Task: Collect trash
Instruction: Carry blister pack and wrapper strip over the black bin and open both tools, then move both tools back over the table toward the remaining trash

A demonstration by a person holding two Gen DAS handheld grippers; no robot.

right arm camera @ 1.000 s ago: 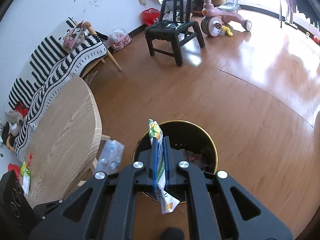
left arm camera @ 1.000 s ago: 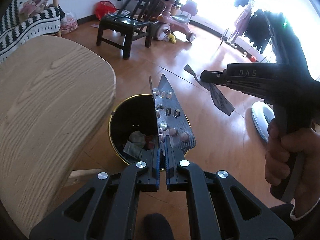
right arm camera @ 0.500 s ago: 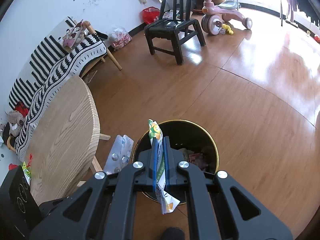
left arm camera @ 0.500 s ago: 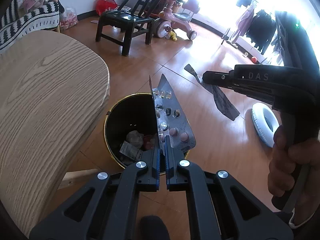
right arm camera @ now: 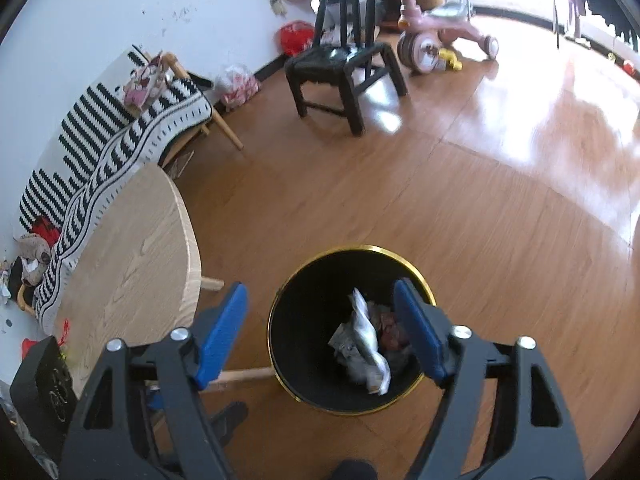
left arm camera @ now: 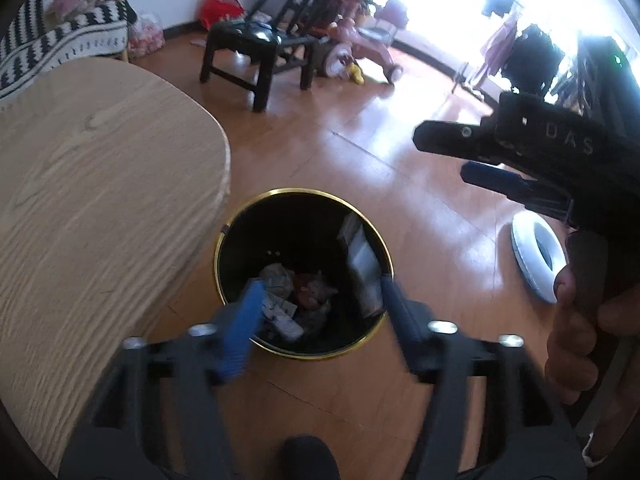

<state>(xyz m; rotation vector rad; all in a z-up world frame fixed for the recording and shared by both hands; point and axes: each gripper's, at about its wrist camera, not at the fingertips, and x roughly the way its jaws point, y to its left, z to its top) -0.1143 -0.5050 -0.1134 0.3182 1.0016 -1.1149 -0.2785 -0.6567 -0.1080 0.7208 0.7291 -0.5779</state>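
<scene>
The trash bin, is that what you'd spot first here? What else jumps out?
Yes: the black trash bin with a gold rim sits on the wooden floor beside the round wooden table, with crumpled wrappers inside. Both hand-held grippers hang over it, the left hand-held gripper and the right hand-held gripper, blue-padded jaws opening, nothing between them.

probably home living room: child's tricycle (right arm camera: 440, 36), striped sofa throw (right arm camera: 104, 136), wooden chair (right arm camera: 344, 68).

- left black two-finger gripper with blue pads (left arm camera: 318, 300): tilted down, jaws opening, nothing between them
- right black two-finger gripper with blue pads (right arm camera: 320, 320): tilted down, jaws opening, empty
- person's right hand (left arm camera: 576, 332) wrapped round its handle
</scene>
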